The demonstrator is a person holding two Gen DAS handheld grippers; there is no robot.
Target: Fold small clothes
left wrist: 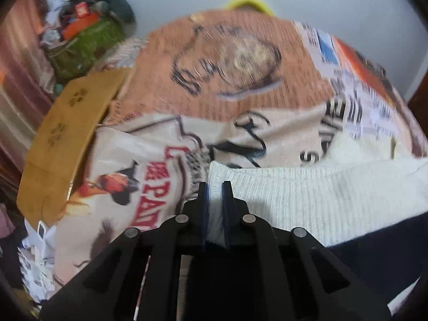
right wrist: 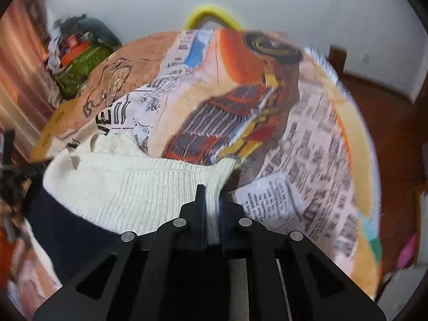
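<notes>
Both grippers angled down, fingers clamping white knit.

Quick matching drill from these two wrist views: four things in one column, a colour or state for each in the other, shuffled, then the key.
Things:
1. knit garment
2. left gripper
3. tablecloth
4. cardboard sheet

Descriptions:
A. plain brown, lying at the table's edge
B. cream-white ribbed, stretched between both grippers
C. shut on a corner of the cloth
D. printed with newsprint and an orange car

Pairs: 1-B, 2-C, 3-D, 4-A

The right gripper is shut on the garment's other corner.
</notes>
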